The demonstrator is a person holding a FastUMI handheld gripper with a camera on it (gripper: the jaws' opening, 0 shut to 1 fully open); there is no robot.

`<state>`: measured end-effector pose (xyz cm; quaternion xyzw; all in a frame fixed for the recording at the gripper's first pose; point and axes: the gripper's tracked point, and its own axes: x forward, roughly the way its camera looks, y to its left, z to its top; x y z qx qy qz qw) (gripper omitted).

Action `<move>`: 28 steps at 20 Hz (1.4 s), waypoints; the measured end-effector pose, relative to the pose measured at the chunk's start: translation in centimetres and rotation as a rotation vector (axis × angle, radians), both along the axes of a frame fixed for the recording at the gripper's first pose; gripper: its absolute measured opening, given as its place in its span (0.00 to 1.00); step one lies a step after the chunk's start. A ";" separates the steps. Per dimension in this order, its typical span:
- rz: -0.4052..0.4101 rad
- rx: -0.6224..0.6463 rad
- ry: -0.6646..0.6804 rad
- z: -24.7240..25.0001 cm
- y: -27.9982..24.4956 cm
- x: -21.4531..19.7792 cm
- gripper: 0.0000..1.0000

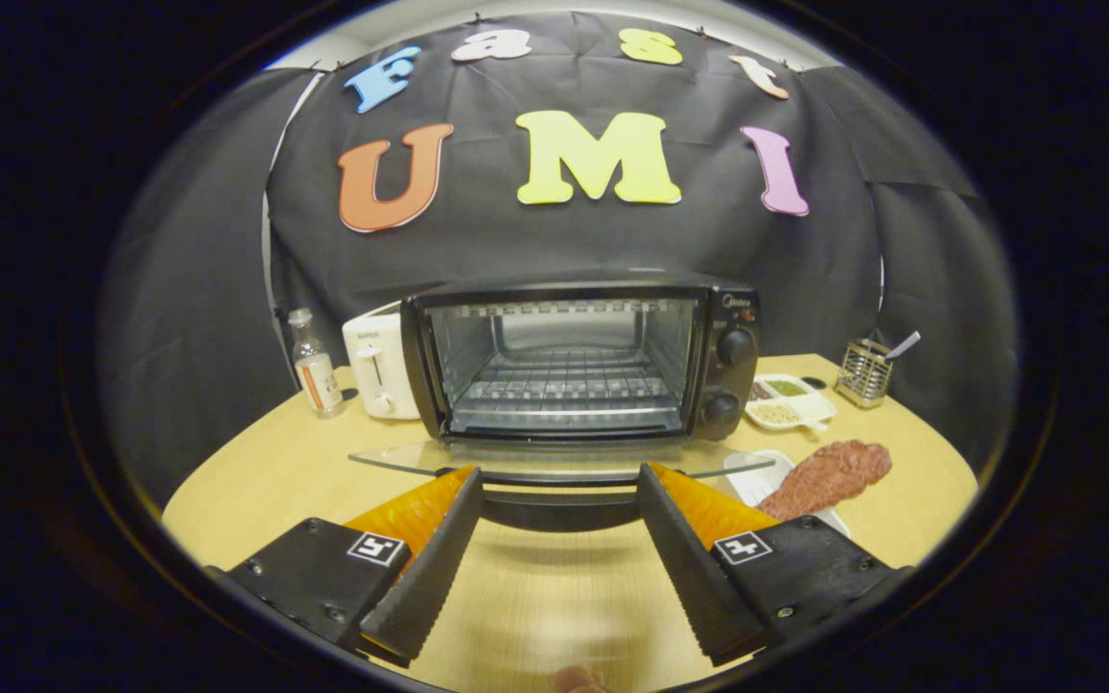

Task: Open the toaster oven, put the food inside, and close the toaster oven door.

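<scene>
A black toaster oven (579, 361) stands at the back of the wooden table with its glass door (559, 462) folded down flat toward me. Its wire rack (564, 385) is bare. The door's dark handle (559, 508) lies just ahead of my gripper (559, 474), level with the fingertips. The fingers are spread wide with nothing between them. A flat reddish slab of raw meat (829, 476) lies on a white plate (757, 476) to the right of the door, beyond the right finger.
A white toaster (376, 366) and a small clear bottle (314, 371) stand left of the oven. Right of it sit a divided white dish of seeds and spices (790, 399) and a wire utensil holder (864, 371). Bare tabletop (535, 597) lies under my fingers.
</scene>
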<state>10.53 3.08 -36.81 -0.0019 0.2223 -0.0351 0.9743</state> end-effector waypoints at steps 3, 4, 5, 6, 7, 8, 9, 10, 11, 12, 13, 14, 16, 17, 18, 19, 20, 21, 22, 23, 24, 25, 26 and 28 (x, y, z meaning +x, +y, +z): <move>-0.005 0.016 0.030 -1.9 -0.1 -0.8 1.00; -0.005 0.012 0.042 -2.5 -0.1 -1.2 1.00; -0.007 0.008 0.053 -3.1 -0.1 -1.5 1.00; -0.020 0.004 0.075 -3.9 -0.4 -1.8 1.00; -0.040 0.002 0.101 -5.0 -0.7 -2.2 1.00; -0.052 0.007 0.121 -5.8 -0.8 -2.4 1.00; -0.059 0.013 0.149 -6.5 -0.8 -2.6 1.00; -0.060 0.015 0.146 -6.8 -0.6 -2.5 1.00; -0.058 0.014 0.135 -6.0 -0.6 -2.6 1.00; -0.056 0.010 0.140 -6.2 -0.7 -2.5 1.00; -0.049 0.004 0.146 -6.2 -0.8 -2.5 1.00; -0.038 0.007 0.150 -6.2 -0.7 -2.6 1.00; 0.000 0.045 0.156 -5.6 -0.1 -3.1 1.00; 0.012 0.070 0.159 -5.1 0.1 -3.4 1.00; 0.017 0.088 0.155 -4.3 -0.1 -3.5 1.00; 0.022 0.097 0.148 -3.5 -0.3 -3.7 1.00; 0.029 0.097 0.142 -2.7 -0.5 -4.0 1.00; 0.036 0.091 0.135 -1.8 -0.9 -4.1 1.00; 0.041 0.082 0.124 -1.0 -1.6 -4.4 1.00; 0.049 0.071 0.114 -0.1 -2.3 -4.5 1.00; 0.055 0.060 0.110 0.5 -3.1 -4.8 1.00; 0.060 0.047 0.107 1.3 -4.0 -4.9 1.00; 0.065 0.031 0.104 2.0 -4.9 -5.1 1.00; 0.075 0.002 0.101 3.1 -7.0 -5.2 1.00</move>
